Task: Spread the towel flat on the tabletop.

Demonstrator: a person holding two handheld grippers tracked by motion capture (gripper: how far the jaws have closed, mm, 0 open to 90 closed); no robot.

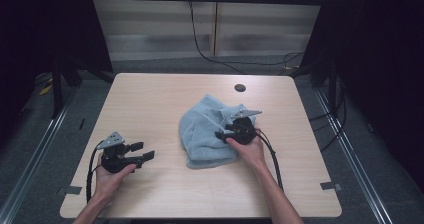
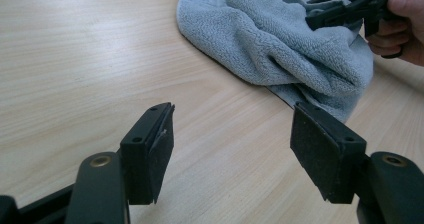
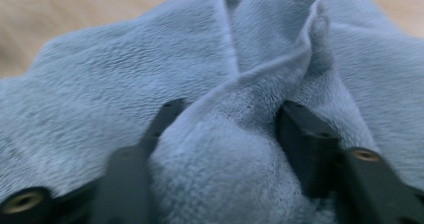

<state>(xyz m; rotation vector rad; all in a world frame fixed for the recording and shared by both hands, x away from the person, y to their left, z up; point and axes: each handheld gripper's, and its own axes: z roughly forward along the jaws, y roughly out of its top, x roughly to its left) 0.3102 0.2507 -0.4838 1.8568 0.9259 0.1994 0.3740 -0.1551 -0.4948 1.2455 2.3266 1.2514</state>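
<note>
A light blue towel (image 1: 205, 134) lies crumpled right of the middle of the wooden table (image 1: 150, 99). My right gripper (image 1: 221, 133) reaches into its right side. In the right gripper view its jaws (image 3: 225, 129) straddle a raised fold of the towel (image 3: 125, 84), and the cloth bulges up between them and touches both pads. My left gripper (image 1: 144, 151) rests near the front left of the table, open and holding nothing. In the left gripper view its jaws (image 2: 232, 144) stand wide over bare wood, with the towel (image 2: 280, 49) ahead and the right gripper (image 2: 325, 16) on it.
A round cable hole (image 1: 240, 88) sits near the table's far edge. Bare wood stretches along the left and front of the table. Black cables (image 1: 210, 54) run over the floor behind it, and dark curtains stand on both sides.
</note>
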